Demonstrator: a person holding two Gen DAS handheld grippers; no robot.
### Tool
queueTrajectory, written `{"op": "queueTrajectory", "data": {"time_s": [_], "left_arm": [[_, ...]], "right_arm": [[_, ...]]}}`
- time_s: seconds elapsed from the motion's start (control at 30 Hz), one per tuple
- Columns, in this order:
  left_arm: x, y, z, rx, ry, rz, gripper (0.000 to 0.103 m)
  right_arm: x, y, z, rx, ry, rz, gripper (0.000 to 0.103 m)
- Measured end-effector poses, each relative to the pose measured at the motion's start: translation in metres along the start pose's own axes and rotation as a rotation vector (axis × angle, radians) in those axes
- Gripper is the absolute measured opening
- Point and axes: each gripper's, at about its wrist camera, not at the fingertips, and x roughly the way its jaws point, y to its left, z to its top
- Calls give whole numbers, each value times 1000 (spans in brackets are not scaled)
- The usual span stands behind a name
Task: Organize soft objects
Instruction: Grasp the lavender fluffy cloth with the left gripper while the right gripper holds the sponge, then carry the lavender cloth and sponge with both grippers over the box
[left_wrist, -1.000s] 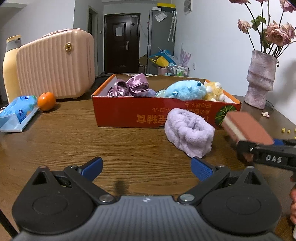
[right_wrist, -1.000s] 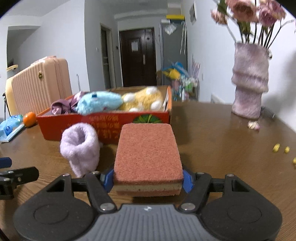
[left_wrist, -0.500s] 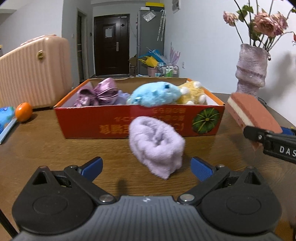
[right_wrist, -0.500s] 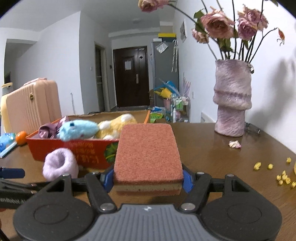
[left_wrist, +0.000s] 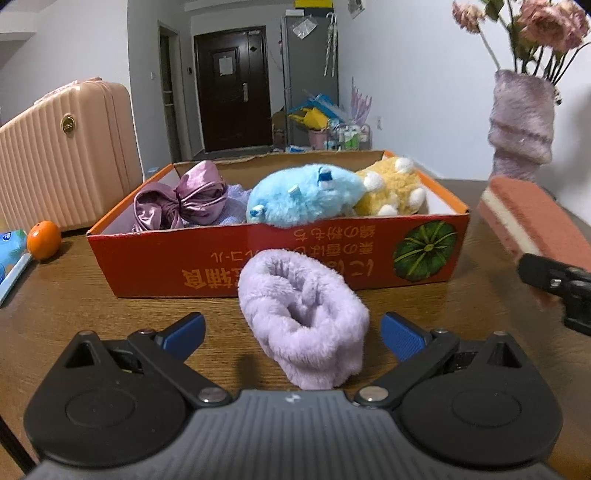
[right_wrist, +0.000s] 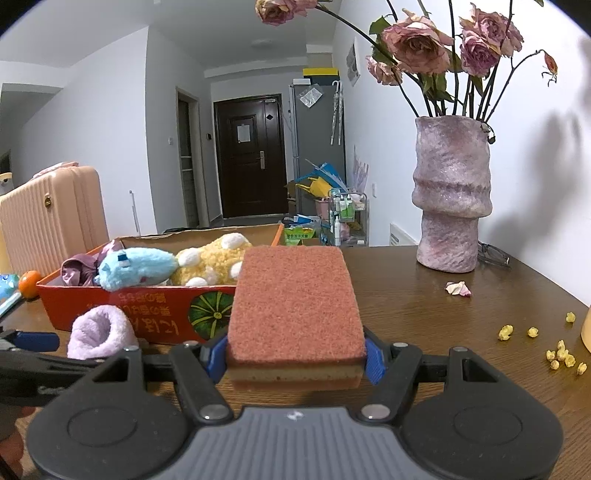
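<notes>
Left wrist view: we hold our left gripper (left_wrist: 291, 332) with its jaws spread wide on either side of a fluffy lilac knitted cuff (left_wrist: 303, 317), the blue pads clear of it. That cuff lies on the brown wooden table (left_wrist: 92, 317), just in front of the near wall of the red cardboard box (left_wrist: 155, 258). Already in the box are a shiny purple satin bundle (left_wrist: 181, 201), a pale blue plush toy (left_wrist: 303, 197) draped over the near wall, and a yellow plush toy (left_wrist: 395, 194) toward the box's right end. At the right edge our right gripper carries a terracotta-and-cream scouring sponge (left_wrist: 532, 225) above the table.

Right wrist view: we see the right gripper (right_wrist: 295, 356) clamped on the sponge (right_wrist: 291, 310), a blue pad pressing each side. The box (right_wrist: 110, 306) stands ahead to the left, with the lilac cuff (right_wrist: 98, 332) before it. A mauve textured vase (right_wrist: 452, 199) of dried roses stands toward the table's far right edge.

By our reading, three soft things are stowed and two remain: the sponge, in hand, and the cuff, not yet gripped.
</notes>
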Motion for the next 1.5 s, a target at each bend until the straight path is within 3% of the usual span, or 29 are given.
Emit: {"op": "queueTrajectory", "data": {"time_s": [0.1,0.17,0.23,0.33,0.53,1.07,1.5], "left_arm": [[9,1,3,-6,21,5,101],[12,3,4,-10,17,14,88],[14,3,4,-1,24,17,56],[17,3,4,1,53,-19,40],[13,7,3,-15,46,-25,34],[-20,24,-1,-23,-35,-52,34],[-55,55,14,-60,-158,-84,34]], "right_arm": [[1,-1,0,5,6,0,68],[1,0,-1,4,9,-1,68],[2,0,-1,2,12,-1,68],[3,0,-1,-1,16,-1,68],[3,1,-2,-9,21,-5,68],[-7,7,-3,-42,-42,-61,68],[-13,38,10,-47,-129,-38,69]]}}
